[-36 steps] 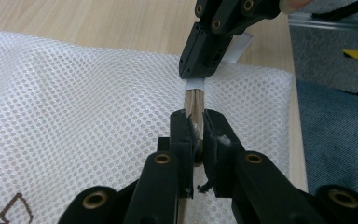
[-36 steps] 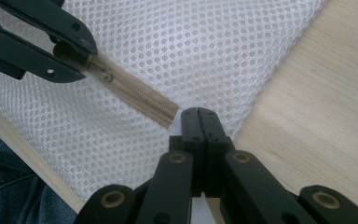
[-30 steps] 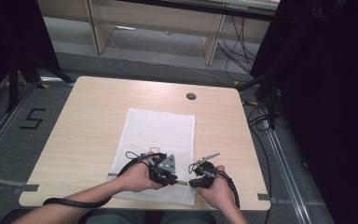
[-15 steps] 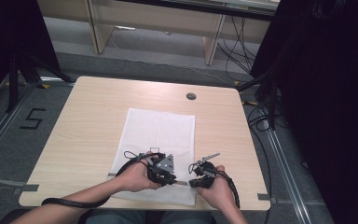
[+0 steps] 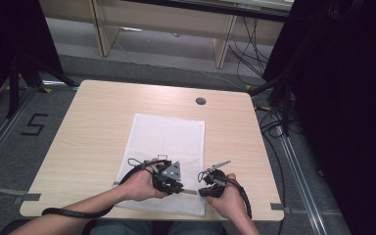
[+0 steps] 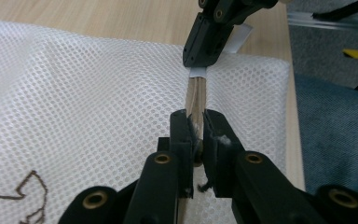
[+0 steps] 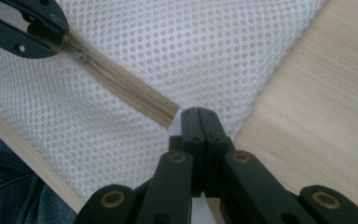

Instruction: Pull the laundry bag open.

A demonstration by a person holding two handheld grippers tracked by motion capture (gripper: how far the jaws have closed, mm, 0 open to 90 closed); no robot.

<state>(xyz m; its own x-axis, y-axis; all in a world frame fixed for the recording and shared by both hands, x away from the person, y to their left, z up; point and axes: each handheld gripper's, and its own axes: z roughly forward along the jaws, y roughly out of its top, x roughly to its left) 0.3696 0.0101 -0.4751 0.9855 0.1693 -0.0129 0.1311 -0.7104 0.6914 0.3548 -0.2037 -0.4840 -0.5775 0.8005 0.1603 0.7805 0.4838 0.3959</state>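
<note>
1. Between its jaws, the left gripper [image 6: 195, 135] pinches the beige zipper [image 7: 121, 86] of the white mesh bag [image 5: 169, 142].
2. Just ahead, the right gripper [image 7: 199, 116] stands clamped on the bag's fabric at the zipper's end.

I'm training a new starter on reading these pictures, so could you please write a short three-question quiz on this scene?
1. True or false: the mesh bag lies flat on the table.
2. What does the left gripper pinch? A) a cable B) the zip C) a label
3. Fill in: the right gripper is shut on the bag's mesh at the ____ of the zip.

Key
1. True.
2. B: its jaws stand close together on the tan zip, where the pull would be.
3. End: the jaws meet just past the zip's tip, near the bag's edge.
</note>
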